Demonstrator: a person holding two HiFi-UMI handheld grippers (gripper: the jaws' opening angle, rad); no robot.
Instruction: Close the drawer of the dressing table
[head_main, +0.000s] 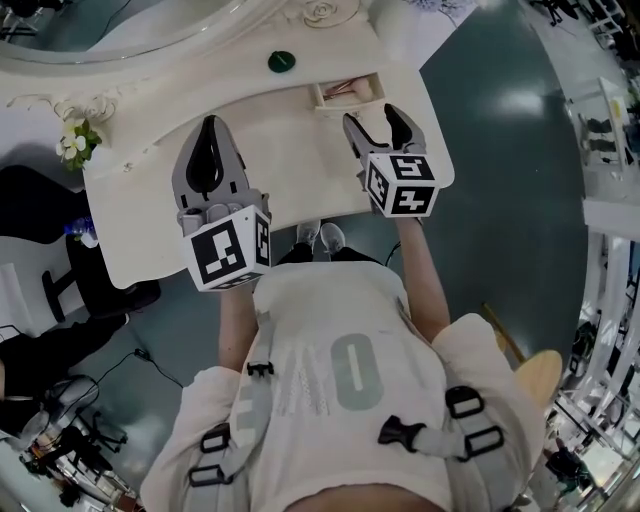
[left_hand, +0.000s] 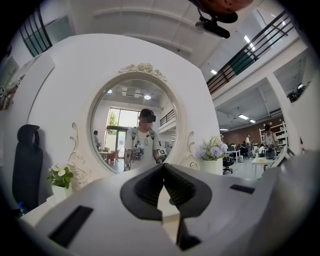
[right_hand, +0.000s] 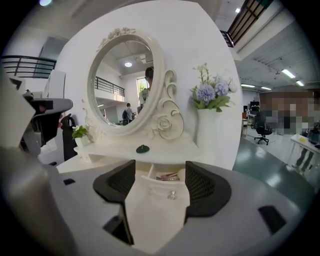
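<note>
Ahead, open drawer (head_main: 345, 104) holds pinkish items (head_main: 345, 88); right claw (head_main: 371, 114) apart, left claw (head_main: 210, 122) together

Little legible print. Shirt (head_main: 300, 330), head view: large pale-grey print across the chest. One character (head_main: 355, 372) reads as a rounded "0" or "O"; the fainter shapes beside it cannot be made out. Left cube (head_main: 230, 252), on left gripper (head_main: 210, 125): black-and-white square marker patterns on the two faces that show, no letters or digits. Right cube (head_main: 402, 184), on right gripper (head_main: 372, 115): same kind of patterns. Nothing readable in either gripper view.
</note>
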